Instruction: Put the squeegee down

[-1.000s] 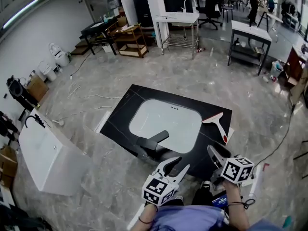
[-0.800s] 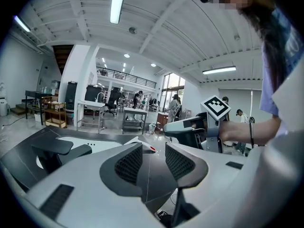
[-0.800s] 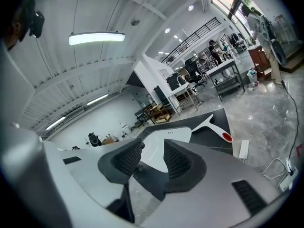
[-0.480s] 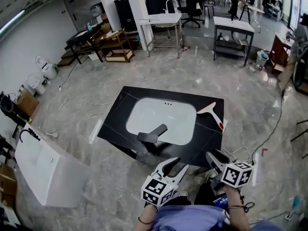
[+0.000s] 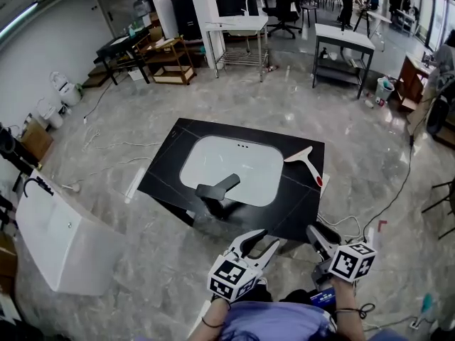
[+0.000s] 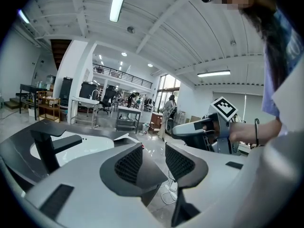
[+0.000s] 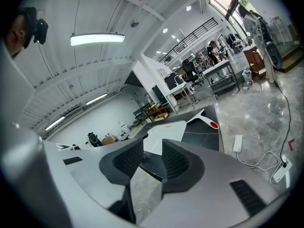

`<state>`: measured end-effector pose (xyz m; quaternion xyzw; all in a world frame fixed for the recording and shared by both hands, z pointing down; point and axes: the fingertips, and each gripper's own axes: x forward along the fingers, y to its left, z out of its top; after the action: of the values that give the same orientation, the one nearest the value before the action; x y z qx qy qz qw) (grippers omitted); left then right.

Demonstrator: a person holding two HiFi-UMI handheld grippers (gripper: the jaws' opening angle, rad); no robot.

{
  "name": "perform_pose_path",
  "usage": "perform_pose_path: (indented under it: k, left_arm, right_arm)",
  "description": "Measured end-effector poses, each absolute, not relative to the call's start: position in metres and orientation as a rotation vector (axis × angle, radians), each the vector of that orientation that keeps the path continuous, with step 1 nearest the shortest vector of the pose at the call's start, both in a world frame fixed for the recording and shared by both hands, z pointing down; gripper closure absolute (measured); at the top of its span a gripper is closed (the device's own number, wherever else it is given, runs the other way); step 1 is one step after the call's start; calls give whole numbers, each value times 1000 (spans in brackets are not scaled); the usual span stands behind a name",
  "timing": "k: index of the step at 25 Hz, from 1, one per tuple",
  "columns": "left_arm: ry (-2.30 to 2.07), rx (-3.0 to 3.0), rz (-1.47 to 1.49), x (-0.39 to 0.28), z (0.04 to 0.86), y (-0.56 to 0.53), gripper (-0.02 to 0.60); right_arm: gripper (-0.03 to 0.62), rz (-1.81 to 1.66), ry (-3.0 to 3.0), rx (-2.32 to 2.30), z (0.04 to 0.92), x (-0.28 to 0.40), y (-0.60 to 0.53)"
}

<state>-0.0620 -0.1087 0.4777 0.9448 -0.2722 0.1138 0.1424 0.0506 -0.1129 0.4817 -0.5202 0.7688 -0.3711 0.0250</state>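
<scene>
— Where's the white, red-tipped squeegee point(image 5: 307, 166)?
— Flat on the black table point(image 5: 295, 212), right of the white basin point(image 5: 227, 165), handle toward the right claw point(image 5: 318, 231), well ahead of it.
— Claws?
— Right's jaws have just been closing on nothing; left claw point(image 5: 264, 241) agape, empty, farther off.

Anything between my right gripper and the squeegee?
Nothing visible. The squeegee lies at the right of the counter; only bare counter and floor separate it from the right gripper, whose fingers have just been closing, empty. The faucet stands further left.
</scene>
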Motion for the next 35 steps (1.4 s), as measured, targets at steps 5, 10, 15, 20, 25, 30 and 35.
perform_pose_path:
  k: [5,10,15,20,25,30,35]
  left_arm:
    - [-850,2684,324,-48,485,-97,422]
    - [-874,2649,339,-26,491,-71,421]
    - [-872,2643,368,1,494,-36,420]
    - [-892,2646,385,19,493,0,421]
    - [-912,2645,396,32,495,34,422]
    - [-934,2646,406,37,494,63,421]
    - [-963,2660,388,42,489,82,421]
  right_arm:
    - [465,-1186,2399,-1587,495,71,-97]
    - [467,-1208,2418,-1556,496,92,-71]
    - [470,-1223,2408,-1538,499,120,-42]
    - [473,-1215,2440,-1491,499,132,-10]
    - [474,-1199,2490,-1466,503,141,20]
    - [474,-1178,2510,-1469,502,151,47]
    - [476,-1143,2559,-1466,502,156,67]
